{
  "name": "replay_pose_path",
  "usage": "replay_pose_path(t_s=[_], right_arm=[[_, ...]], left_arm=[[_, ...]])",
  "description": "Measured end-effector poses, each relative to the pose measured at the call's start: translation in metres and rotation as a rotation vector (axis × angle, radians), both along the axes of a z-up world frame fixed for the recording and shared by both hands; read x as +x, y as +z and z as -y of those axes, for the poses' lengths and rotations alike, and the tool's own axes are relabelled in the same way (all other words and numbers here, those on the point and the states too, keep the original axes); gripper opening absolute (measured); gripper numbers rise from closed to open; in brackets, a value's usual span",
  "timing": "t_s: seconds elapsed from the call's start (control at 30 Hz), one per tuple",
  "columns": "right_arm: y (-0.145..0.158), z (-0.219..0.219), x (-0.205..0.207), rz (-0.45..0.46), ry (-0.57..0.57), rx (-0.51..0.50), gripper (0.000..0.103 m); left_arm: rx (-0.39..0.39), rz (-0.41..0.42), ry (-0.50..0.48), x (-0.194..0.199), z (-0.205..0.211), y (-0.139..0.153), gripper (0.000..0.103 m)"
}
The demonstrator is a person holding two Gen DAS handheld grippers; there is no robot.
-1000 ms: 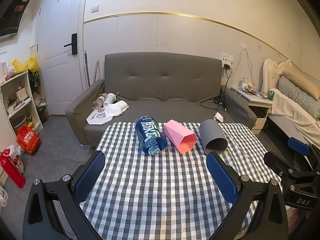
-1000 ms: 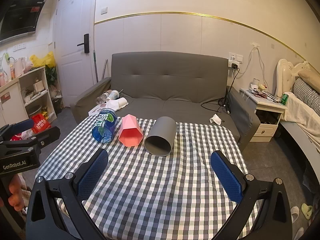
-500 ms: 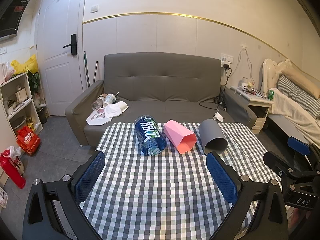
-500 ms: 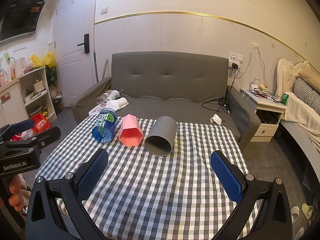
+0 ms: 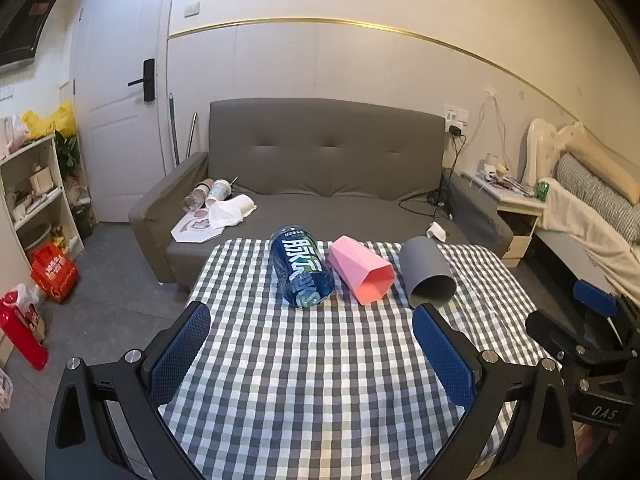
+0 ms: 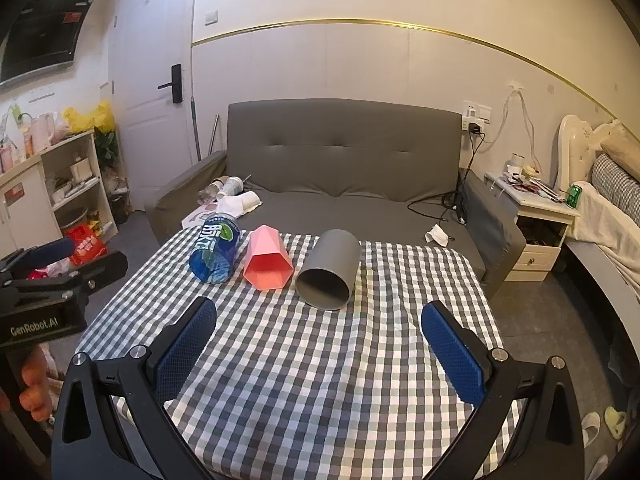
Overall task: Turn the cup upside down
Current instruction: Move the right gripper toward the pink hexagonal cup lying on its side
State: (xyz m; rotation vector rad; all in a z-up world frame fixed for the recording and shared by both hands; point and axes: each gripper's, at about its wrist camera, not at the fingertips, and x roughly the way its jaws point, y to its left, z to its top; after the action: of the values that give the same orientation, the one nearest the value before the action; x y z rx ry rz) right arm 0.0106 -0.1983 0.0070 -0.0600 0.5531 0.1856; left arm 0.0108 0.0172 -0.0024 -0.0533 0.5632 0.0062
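Observation:
Three cups lie on their sides in a row at the far end of the checked tablecloth, mouths towards me: a blue printed cup (image 5: pixel 301 269) (image 6: pixel 215 253), a pink faceted cup (image 5: pixel 361 273) (image 6: pixel 267 258) and a grey round cup (image 5: pixel 426 271) (image 6: pixel 330 274). My left gripper (image 5: pixel 312 348) is open and empty, held above the near middle of the table, short of the cups. My right gripper (image 6: pixel 320 340) is open and empty, likewise short of the cups, roughly in line with the grey one.
The table (image 5: pixel 320 380) has a grey and white checked cloth. A grey sofa (image 5: pixel 320 184) with cups and papers stands behind it. A shelf (image 5: pixel 32 200) is at the left, a nightstand (image 6: pixel 532 224) and a bed (image 5: pixel 592 216) at the right.

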Motion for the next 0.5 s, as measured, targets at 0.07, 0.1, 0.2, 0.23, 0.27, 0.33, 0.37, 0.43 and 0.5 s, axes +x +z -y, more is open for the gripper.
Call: replay_pose_path(t_s=[0.07, 0.1, 0.2, 0.23, 0.27, 0.33, 0.37, 0.43, 0.5], right_arm=[[0.002, -0.001, 0.002, -0.005, 0.006, -0.004, 0.103], [0.003, -0.003, 0.005, -0.008, 0.009, -0.006, 0.103], [0.007, -0.004, 0.018, -0.025, 0.010, -0.022, 0.103], [0.006, -0.008, 0.026, -0.031, 0.015, -0.024, 0.103], [0.007, -0.009, 0.031, -0.035, 0.019, -0.022, 0.103], [0.006, -0.017, 0.053, -0.047, 0.030, -0.025, 0.103], [0.006, -0.019, 0.061, -0.050, 0.031, -0.031, 0.103], [0.003, -0.029, 0.088, -0.074, 0.035, -0.051, 0.103], [-0.002, -0.037, 0.112, -0.111, 0.043, -0.058, 0.103]], left_arm=[[-0.009, -0.010, 0.002, 0.004, -0.004, -0.001, 0.103], [-0.014, -0.016, 0.004, 0.006, -0.006, -0.001, 0.103], [-0.025, -0.044, 0.015, 0.018, -0.014, -0.001, 0.103], [-0.022, -0.053, 0.025, 0.025, -0.017, -0.002, 0.103], [-0.020, -0.055, 0.033, 0.028, -0.020, -0.002, 0.103], [-0.019, -0.074, 0.057, 0.044, -0.028, -0.004, 0.103], [-0.022, -0.082, 0.063, 0.050, -0.032, -0.005, 0.103], [-0.002, -0.093, 0.073, 0.068, -0.039, -0.006, 0.103], [0.027, -0.095, 0.084, 0.082, -0.044, -0.007, 0.103]])
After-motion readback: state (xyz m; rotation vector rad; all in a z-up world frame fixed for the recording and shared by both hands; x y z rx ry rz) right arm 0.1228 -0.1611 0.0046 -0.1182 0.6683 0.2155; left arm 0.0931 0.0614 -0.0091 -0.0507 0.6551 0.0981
